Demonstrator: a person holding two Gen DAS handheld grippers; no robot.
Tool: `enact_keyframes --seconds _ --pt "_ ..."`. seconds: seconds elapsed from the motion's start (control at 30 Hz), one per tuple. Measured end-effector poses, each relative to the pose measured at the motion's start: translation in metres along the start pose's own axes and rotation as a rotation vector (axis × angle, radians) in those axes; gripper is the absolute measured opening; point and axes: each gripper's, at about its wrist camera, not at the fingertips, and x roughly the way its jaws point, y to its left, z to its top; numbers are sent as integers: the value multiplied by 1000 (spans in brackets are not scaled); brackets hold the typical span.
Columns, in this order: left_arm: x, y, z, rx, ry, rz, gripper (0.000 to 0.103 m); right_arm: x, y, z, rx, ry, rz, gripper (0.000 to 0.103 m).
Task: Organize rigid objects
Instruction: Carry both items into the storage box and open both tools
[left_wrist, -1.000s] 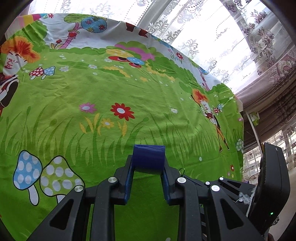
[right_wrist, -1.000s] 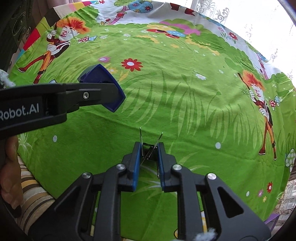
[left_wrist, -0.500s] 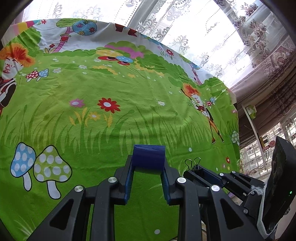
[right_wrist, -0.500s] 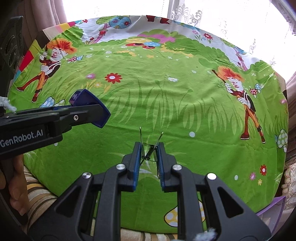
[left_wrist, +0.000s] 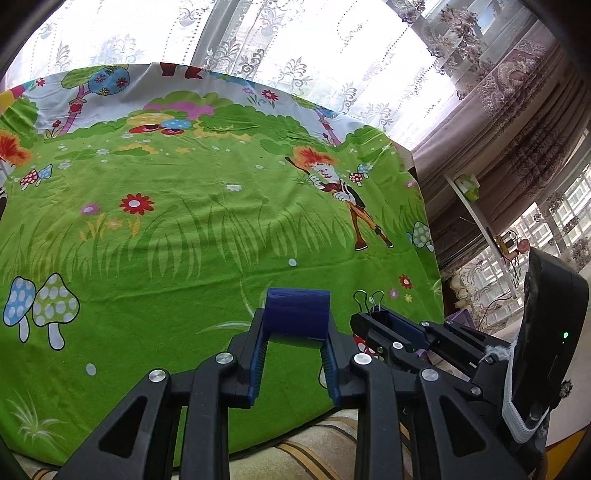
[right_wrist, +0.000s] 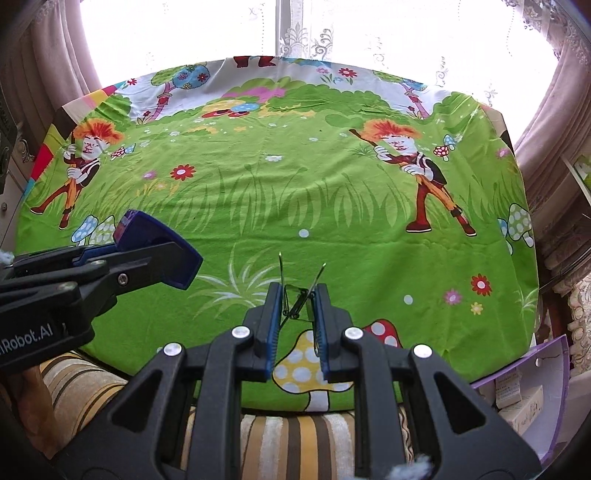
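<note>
While both grippers hover above the near edge of the tablecloth (right_wrist: 332, 206), nothing is placed yet.
left gripper (left_wrist: 297, 332): clamped on a blue block (left_wrist: 297, 312), held in the air.
right gripper (right_wrist: 297, 299): jaws narrow, pinching a black binder clip (right_wrist: 295, 301), wire handles sticking up.
cloth: no loose objects visible on it in either view.
destination: unclear; a purple bin (right_wrist: 524, 384) sits off the table's right corner, maybe the target.
progress: judged mid-carry, both items picked, none put down.
left to do: set down block and clip.
</note>
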Motion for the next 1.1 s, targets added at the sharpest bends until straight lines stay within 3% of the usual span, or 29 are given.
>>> enact_keyframes --seconds 0.37,1.1 --pt "0 -63 -28 107 39 -33 28 -45 -50 -37 111 -44 -19 21" --pt "-3 -160 -94 201 147 -161 28 -119 -133 -123 249 -75 -119 21"
